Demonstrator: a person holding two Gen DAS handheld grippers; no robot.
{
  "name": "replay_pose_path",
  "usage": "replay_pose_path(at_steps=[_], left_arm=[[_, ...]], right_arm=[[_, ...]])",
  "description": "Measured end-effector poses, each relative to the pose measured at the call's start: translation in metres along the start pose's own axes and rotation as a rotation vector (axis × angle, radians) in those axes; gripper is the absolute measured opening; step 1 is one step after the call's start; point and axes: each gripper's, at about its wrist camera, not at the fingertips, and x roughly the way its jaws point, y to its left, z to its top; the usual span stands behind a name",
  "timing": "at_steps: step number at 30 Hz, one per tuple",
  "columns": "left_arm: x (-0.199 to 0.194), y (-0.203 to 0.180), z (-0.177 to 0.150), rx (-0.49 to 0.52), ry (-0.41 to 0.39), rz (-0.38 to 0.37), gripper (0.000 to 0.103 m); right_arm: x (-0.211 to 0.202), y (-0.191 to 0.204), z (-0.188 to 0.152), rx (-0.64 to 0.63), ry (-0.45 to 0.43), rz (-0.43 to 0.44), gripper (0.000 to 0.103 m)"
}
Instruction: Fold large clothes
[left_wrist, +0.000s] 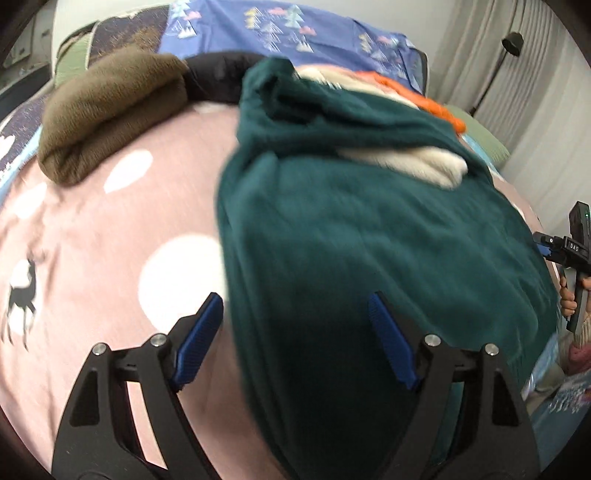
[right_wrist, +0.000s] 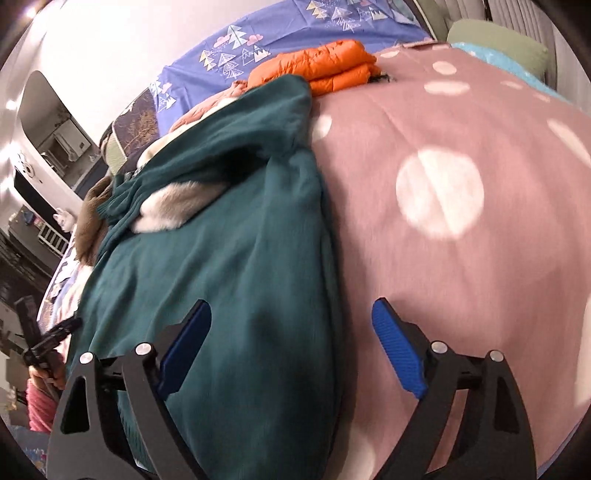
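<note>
The green sweater (left_wrist: 369, 229) lies on the pink bedspread (left_wrist: 110, 229), its long axis running away from both tongs toward the head of the bed; the left gripper (left_wrist: 295, 325) hangs over the sweater's left edge, the right gripper (right_wrist: 291, 332) over its right edge, each about equally near, so the coming move probably turns on those two side edges. Both tongs stand wide open, gripping nothing (the cloth lies beneath them, not pinched). A cream fur lining (left_wrist: 413, 162) shows near the sweater's far end; a folded brown garment (left_wrist: 110, 114) sits left of the sweater, an orange jacket (right_wrist: 325, 66) just beyond it; neither blocks the near edges.
</note>
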Motion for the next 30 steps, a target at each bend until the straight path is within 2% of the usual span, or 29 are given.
replay_pose_path(at_steps=[5, 10, 12, 17, 22, 24, 25, 26, 27, 30], left_arm=[[-0.008, -0.007, -0.018, -0.009, -0.012, -0.032, 0.081], [-0.024, -0.013, -0.037, -0.027, -0.021, -0.08, 0.081], [-0.03, -0.015, -0.044, -0.043, -0.025, -0.104, 0.081], [-0.028, -0.014, -0.045, -0.06, -0.024, -0.118, 0.08], [-0.013, -0.019, -0.031, -0.032, -0.027, -0.092, 0.079], [-0.009, -0.019, -0.027, -0.035, -0.03, -0.07, 0.064], [-0.01, -0.018, -0.028, -0.04, -0.027, -0.067, 0.06], [-0.014, -0.017, -0.03, -0.043, -0.024, -0.069, 0.051], [-0.02, -0.017, -0.034, -0.041, -0.019, -0.074, 0.048], [-0.03, -0.014, -0.043, -0.051, -0.013, -0.07, 0.051]], right_arm=[[-0.014, -0.004, -0.033, 0.007, -0.011, 0.045, 0.09], [-0.027, 0.003, -0.057, -0.004, -0.001, 0.178, 0.089], [-0.029, 0.008, -0.064, -0.025, -0.007, 0.185, 0.089], [-0.022, 0.008, -0.058, -0.003, -0.011, 0.195, 0.089], [-0.008, 0.004, -0.042, 0.034, -0.019, 0.222, 0.088], [-0.006, 0.003, -0.041, 0.043, -0.016, 0.214, 0.083], [-0.009, 0.003, -0.043, 0.035, -0.013, 0.199, 0.075], [-0.013, 0.002, -0.046, 0.026, -0.006, 0.196, 0.067], [-0.018, 0.0, -0.05, 0.02, 0.001, 0.204, 0.065], [-0.029, -0.006, -0.064, 0.006, 0.015, 0.252, 0.063]])
